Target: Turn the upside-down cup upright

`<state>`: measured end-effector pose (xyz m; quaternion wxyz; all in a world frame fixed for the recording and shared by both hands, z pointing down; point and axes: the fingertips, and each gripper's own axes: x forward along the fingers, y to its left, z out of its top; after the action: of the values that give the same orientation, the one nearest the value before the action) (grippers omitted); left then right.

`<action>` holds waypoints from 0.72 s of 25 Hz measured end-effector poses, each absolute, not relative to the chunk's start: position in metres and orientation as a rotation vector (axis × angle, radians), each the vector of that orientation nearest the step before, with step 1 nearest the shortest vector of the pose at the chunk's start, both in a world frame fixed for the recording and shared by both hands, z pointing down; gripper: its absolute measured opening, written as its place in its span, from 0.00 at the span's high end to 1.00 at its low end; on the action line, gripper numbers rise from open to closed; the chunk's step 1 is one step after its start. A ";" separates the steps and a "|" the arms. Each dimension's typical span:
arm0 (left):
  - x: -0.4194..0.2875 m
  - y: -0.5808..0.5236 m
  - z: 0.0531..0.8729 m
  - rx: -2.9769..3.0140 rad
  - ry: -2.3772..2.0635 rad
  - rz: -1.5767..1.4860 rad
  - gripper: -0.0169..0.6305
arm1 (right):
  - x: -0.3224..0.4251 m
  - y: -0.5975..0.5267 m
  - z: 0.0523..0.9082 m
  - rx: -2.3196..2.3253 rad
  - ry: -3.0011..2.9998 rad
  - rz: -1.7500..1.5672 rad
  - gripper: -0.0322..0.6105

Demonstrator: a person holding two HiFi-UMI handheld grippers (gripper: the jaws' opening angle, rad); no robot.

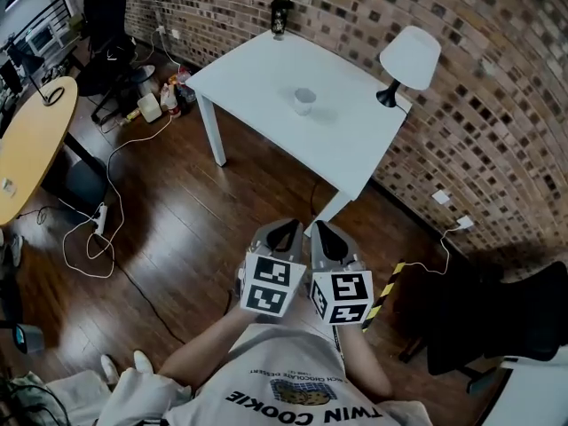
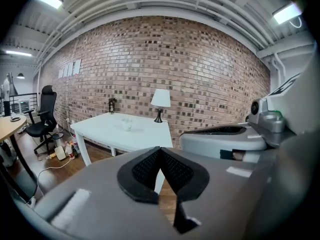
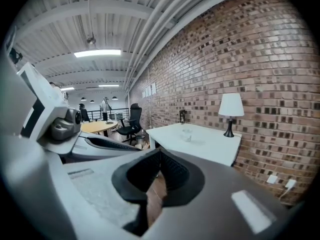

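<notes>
A small clear cup stands in the middle of the white table, far ahead of both grippers. It also shows as a tiny cup in the left gripper view and as the same cup in the right gripper view. My left gripper and right gripper are held side by side over the wooden floor, short of the table's near corner. Both have their jaws together with nothing between them.
A white lamp stands at the table's right corner and a dark bottle at its far corner. Cables trail over the floor at left. A round wooden table, office chairs and a brick wall surround the area.
</notes>
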<state>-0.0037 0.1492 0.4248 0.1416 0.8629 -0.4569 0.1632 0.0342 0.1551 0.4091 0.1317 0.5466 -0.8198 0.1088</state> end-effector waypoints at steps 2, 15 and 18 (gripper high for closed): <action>-0.014 0.131 0.425 2.495 -1.311 0.470 0.97 | 0.023 0.136 0.410 1.581 -2.381 0.319 0.95; -0.047 0.039 0.445 2.443 -1.330 0.472 0.97 | -0.009 0.036 0.426 1.502 -2.384 0.299 0.93; -0.045 0.010 0.450 2.430 -1.342 0.482 0.97 | -0.008 0.003 0.430 1.463 -2.385 0.264 0.92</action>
<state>-0.0449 0.0101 0.4504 0.1615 0.8512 -0.4700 0.1687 -0.0081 0.0030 0.4300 0.1650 0.5134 -0.8370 0.0927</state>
